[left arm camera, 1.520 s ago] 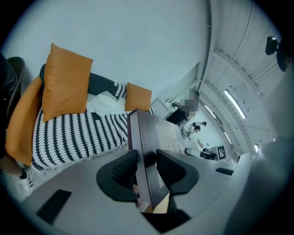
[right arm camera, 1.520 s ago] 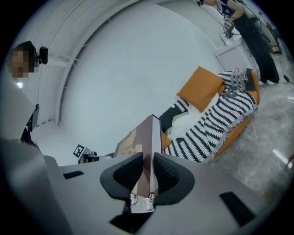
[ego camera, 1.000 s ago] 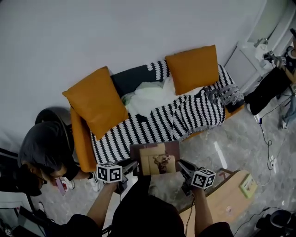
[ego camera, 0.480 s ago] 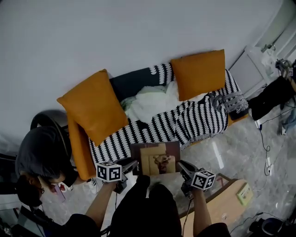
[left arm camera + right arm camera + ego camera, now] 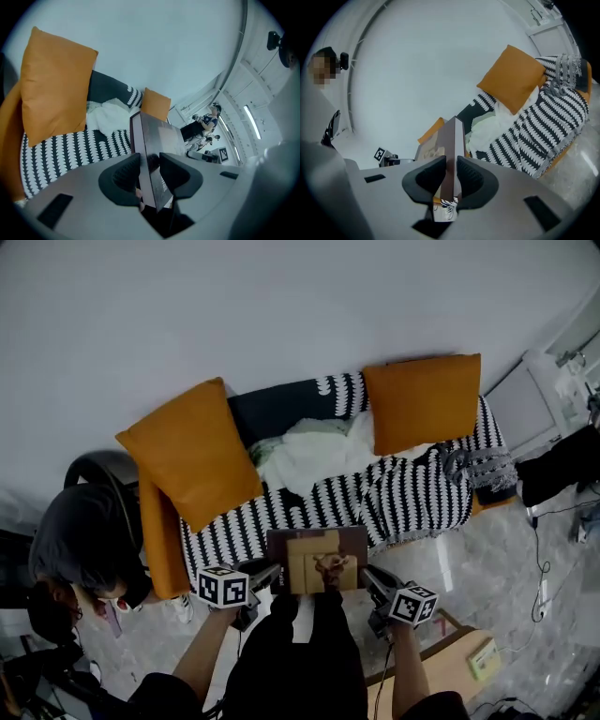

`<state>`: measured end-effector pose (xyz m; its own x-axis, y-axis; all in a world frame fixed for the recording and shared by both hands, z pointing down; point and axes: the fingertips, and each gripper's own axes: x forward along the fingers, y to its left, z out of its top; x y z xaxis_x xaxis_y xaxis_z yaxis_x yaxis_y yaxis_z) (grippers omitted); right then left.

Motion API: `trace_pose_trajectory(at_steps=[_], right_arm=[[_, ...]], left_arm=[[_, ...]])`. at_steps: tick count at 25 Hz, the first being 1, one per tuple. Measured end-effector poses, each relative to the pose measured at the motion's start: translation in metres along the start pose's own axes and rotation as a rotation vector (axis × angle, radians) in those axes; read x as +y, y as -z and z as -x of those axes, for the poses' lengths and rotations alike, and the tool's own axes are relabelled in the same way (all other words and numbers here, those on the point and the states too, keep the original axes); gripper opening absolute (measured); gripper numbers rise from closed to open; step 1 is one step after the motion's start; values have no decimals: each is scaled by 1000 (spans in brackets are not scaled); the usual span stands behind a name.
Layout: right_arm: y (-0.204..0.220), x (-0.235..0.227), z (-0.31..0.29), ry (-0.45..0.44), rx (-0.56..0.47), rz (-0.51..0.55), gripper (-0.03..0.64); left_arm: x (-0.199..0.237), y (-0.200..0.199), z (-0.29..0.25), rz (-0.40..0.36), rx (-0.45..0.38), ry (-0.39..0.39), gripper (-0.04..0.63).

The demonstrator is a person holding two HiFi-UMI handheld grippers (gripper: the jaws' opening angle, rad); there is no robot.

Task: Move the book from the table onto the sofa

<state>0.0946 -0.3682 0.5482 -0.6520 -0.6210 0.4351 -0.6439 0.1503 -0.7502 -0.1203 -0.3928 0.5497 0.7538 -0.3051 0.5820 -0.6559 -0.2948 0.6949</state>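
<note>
Book (image 5: 317,559): brown cover with a tan picture panel facing up, held in the air at the sofa's front edge; its print is too small to read.
Sofa (image 5: 234,531): orange, under a black-and-white striped throw.
Cushions (image 5: 192,451): two, orange.
Left gripper (image 5: 270,575): clamped on the book's left edge.
Right gripper (image 5: 368,577): clamped on its right edge.

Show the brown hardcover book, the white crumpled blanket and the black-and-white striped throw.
brown hardcover book (image 5: 316,561), head view, cover.
white crumpled blanket (image 5: 314,454), head view, folds.
black-and-white striped throw (image 5: 412,493), head view, seat part.
</note>
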Motion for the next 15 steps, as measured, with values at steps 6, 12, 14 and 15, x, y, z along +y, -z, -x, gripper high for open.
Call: trace_pose_trajectory(at_steps=[6,12,14,15], right_arm=[[-19,-27,-34,-8,36,3,89],[-44,-63,-73,-21,51,3,89],[-50,-74,-86,-23,62,6,89],[-52,-80,-94,-21,65,6,89]], left_arm=[[25,-10,-24,55,-7,-28,140],[52,-32,-58,88,-9,-65,140],[64,-38,-69,103,1,-71,140],[71,-41,-75,110,6,-70,140]])
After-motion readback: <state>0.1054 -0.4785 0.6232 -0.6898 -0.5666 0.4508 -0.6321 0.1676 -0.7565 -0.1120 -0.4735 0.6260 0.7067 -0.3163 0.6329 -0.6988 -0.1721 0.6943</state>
